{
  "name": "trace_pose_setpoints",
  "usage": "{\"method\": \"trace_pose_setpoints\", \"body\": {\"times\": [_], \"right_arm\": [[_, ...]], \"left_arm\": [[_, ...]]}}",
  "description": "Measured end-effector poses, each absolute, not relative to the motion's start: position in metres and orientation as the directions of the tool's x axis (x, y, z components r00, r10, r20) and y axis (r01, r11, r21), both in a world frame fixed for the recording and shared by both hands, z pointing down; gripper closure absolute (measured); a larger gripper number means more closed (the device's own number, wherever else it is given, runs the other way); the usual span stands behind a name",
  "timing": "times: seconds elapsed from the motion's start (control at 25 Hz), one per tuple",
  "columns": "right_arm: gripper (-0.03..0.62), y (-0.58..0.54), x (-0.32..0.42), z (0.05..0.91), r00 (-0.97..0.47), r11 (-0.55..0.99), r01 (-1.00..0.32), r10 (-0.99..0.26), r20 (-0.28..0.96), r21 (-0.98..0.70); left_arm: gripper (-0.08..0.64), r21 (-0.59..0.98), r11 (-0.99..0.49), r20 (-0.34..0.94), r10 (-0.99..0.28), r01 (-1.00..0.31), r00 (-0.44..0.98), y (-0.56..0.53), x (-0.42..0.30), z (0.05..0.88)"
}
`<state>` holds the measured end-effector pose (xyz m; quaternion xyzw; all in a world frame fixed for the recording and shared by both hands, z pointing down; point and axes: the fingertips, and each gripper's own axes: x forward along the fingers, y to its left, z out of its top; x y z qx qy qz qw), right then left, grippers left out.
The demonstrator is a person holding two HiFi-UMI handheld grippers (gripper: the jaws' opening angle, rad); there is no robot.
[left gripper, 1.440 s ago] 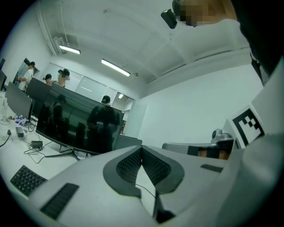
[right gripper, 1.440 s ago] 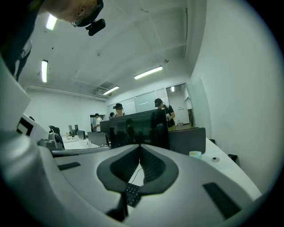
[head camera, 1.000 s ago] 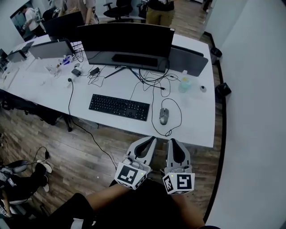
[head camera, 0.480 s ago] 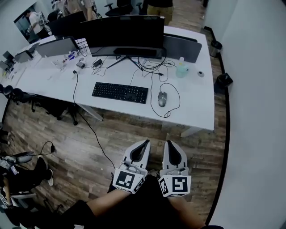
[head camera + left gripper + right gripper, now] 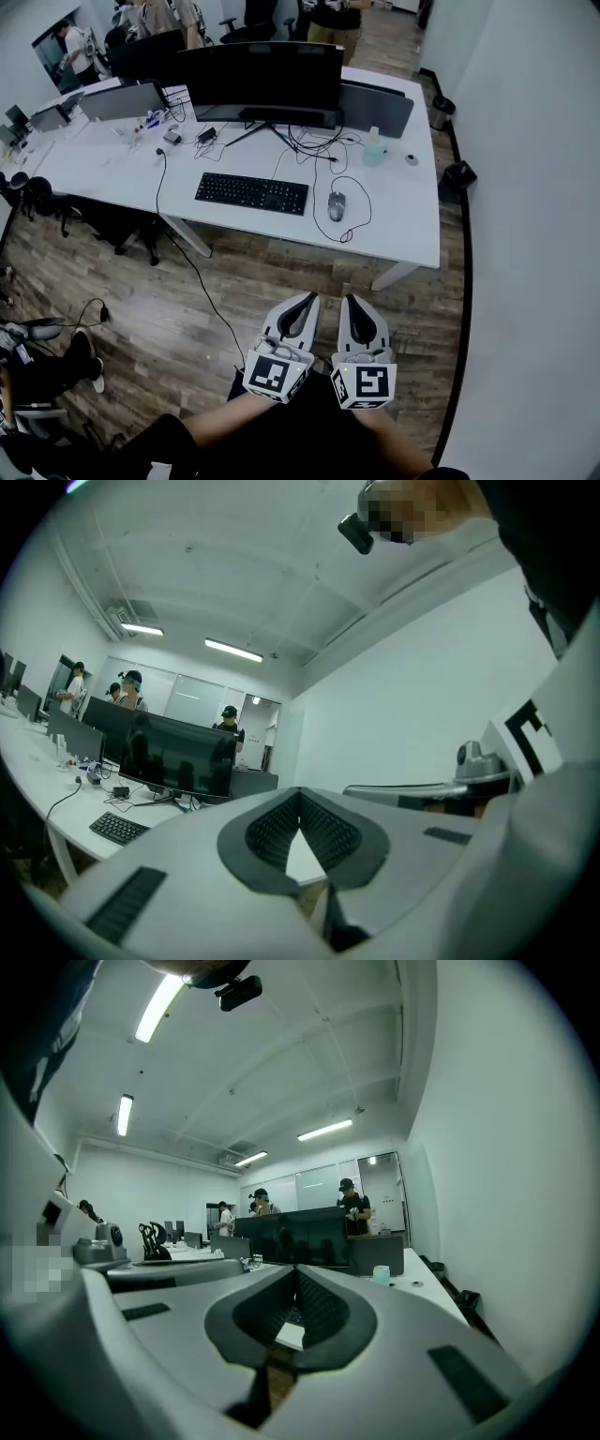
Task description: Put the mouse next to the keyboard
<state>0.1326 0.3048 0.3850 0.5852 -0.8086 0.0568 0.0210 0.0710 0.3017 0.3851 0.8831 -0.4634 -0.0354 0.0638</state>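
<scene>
A grey wired mouse (image 5: 337, 206) lies on the white desk (image 5: 403, 225), just right of the black keyboard (image 5: 251, 193) (image 5: 118, 827). Both grippers hang well short of the desk, over the wooden floor near my body. My left gripper (image 5: 304, 301) (image 5: 298, 793) is shut, its tips touching, with nothing between them. The right gripper (image 5: 354, 304) (image 5: 297, 1272) is shut as well and holds nothing. The two stand side by side, pointing toward the desk.
A wide black monitor (image 5: 255, 77) stands behind the keyboard, with tangled cables (image 5: 319, 155) at its foot. A pale bottle (image 5: 373, 150) sits at the desk's right. A white wall (image 5: 534, 187) runs along the right. People stand beyond the desk.
The desk with keyboard and mouse has slid farther away and up in the head view. Both grippers have stayed shut and drifted slightly lower in the view.
</scene>
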Motion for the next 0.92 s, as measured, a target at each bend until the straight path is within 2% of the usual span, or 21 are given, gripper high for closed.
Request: {"method": "trace_pose_setpoints", "body": {"times": [0.6,0.92], "right_arm": [[0.574,0.319,0.139,0.386,-0.275,0.275,-0.961,-0.957,0.094,-0.012],[0.574,0.313,0.137,0.389,-0.277,0.278,-0.960,-0.955,0.108,-0.005]], "left_arm": [[0.557,0.136,-0.608,-0.024,-0.791,-0.782,0.611,0.314,0.083,0.383],[0.557,0.154,-0.582,-0.007,-0.809,-0.798,0.588,0.304,0.076,0.387]]}}
